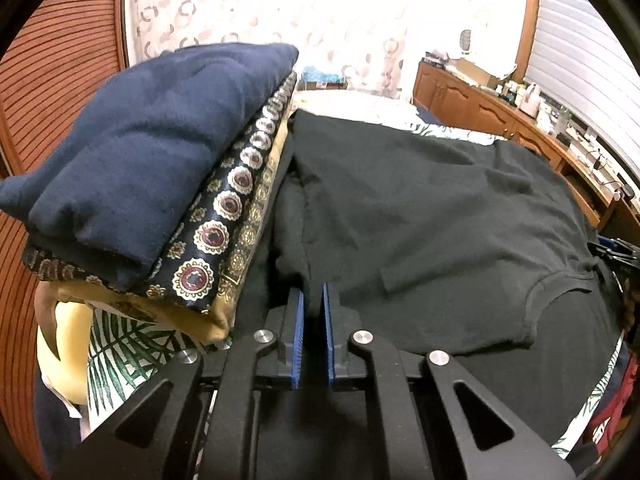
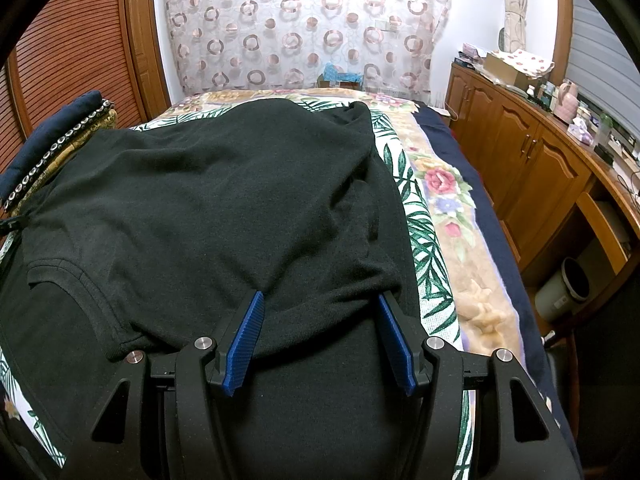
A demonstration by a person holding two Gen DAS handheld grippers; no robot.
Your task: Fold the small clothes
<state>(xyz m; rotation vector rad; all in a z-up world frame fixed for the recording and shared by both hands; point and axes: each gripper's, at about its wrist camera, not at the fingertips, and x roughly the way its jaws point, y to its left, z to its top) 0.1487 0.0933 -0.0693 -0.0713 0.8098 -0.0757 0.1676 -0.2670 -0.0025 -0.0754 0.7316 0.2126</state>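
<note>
A black T-shirt (image 1: 420,216) lies spread on the bed, partly folded over itself, and it also shows in the right wrist view (image 2: 224,200). My left gripper (image 1: 313,294) is nearly shut, its blue pads pinching a fold at the shirt's left edge. My right gripper (image 2: 320,296) is open, its blue pads straddling a bunched fold at the shirt's right edge, not closed on it. The neckline (image 1: 560,292) faces the near side.
A stack of folded clothes (image 1: 152,184), navy on top, patterned and yellow below, lies left of the shirt, and it also shows in the right wrist view (image 2: 52,140). The floral bedspread (image 2: 440,208) shows on the right. A wooden cabinet (image 2: 532,168) runs along the right wall.
</note>
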